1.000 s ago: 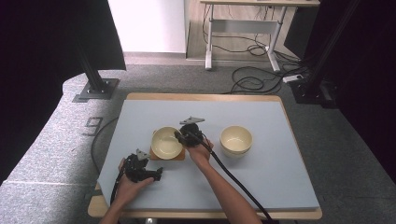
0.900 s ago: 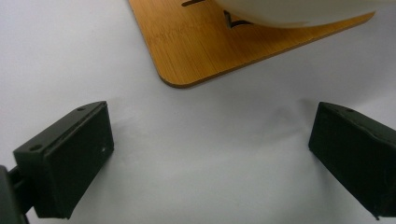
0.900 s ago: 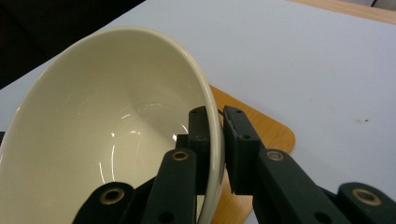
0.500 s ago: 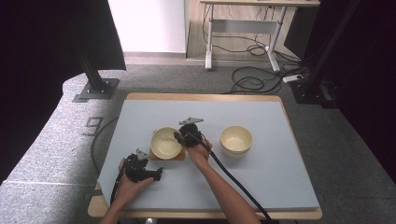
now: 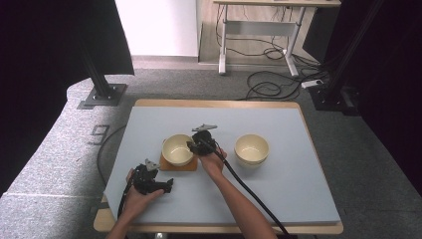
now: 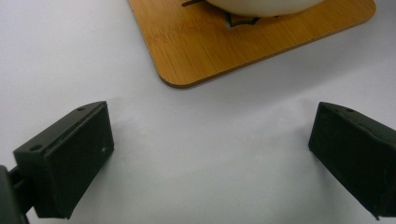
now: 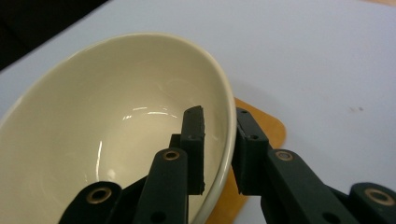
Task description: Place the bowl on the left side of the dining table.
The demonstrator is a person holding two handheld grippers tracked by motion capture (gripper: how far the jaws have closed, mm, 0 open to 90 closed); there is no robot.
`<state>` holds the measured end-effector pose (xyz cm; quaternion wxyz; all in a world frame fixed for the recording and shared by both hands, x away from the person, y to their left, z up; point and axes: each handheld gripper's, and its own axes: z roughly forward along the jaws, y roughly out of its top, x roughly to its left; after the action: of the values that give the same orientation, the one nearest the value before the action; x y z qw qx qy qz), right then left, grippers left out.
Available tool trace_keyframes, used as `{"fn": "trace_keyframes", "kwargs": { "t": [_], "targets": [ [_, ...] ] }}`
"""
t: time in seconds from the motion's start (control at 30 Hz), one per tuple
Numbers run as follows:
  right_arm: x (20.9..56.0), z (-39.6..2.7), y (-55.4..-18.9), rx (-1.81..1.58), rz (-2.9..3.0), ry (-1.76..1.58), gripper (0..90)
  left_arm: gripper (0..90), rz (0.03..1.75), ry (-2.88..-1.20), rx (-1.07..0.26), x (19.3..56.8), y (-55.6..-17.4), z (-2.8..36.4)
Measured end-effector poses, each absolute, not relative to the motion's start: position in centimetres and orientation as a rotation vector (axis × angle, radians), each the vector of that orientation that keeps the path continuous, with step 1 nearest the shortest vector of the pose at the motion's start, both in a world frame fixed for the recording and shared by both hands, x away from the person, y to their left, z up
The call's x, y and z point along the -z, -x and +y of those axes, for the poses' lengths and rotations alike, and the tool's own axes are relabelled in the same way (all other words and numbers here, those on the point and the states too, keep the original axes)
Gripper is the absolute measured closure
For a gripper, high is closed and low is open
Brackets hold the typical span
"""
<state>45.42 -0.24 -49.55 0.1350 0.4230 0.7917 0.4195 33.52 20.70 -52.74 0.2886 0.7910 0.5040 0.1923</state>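
We see bowl (image 5: 177, 149) on board (image 5: 178, 165), left of counter (image 5: 298, 199) centre. Second bowl (image 5: 252, 148) well apart to right. Right tongs (image 5: 191, 145) straddle first bowl's right rim. Left tongs (image 5: 168, 186) near front-left, just before board.

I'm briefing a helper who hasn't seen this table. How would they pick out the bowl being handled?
On the pale blue table, look left of centre for the wooden mat. The cream bowl sits on it, its rim between the right gripper jaws. The other bowl sits on bare table.
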Motion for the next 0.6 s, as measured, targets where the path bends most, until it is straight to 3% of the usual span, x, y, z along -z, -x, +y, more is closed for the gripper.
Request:
{"fn": "trace_keyframes", "kwargs": {
  "t": [0.4,0.53,0.6],
  "targets": [
    [49.4,-0.6,-45.4,-1.198,2.294,-1.185,75.0,0.0,1.347,-2.109,-0.513,52.7,-33.5,20.7],
    [49.0,-0.8,-45.3,-1.216,2.297,-1.154,67.9,0.0,1.345,-2.112,-0.513,52.7,-33.5,20.7],
    [48.6,-0.9,-45.2,-1.235,2.302,-1.106,52.4,0.0,1.347,-2.109,-0.514,52.7,-33.5,20.7]
  ]
}}
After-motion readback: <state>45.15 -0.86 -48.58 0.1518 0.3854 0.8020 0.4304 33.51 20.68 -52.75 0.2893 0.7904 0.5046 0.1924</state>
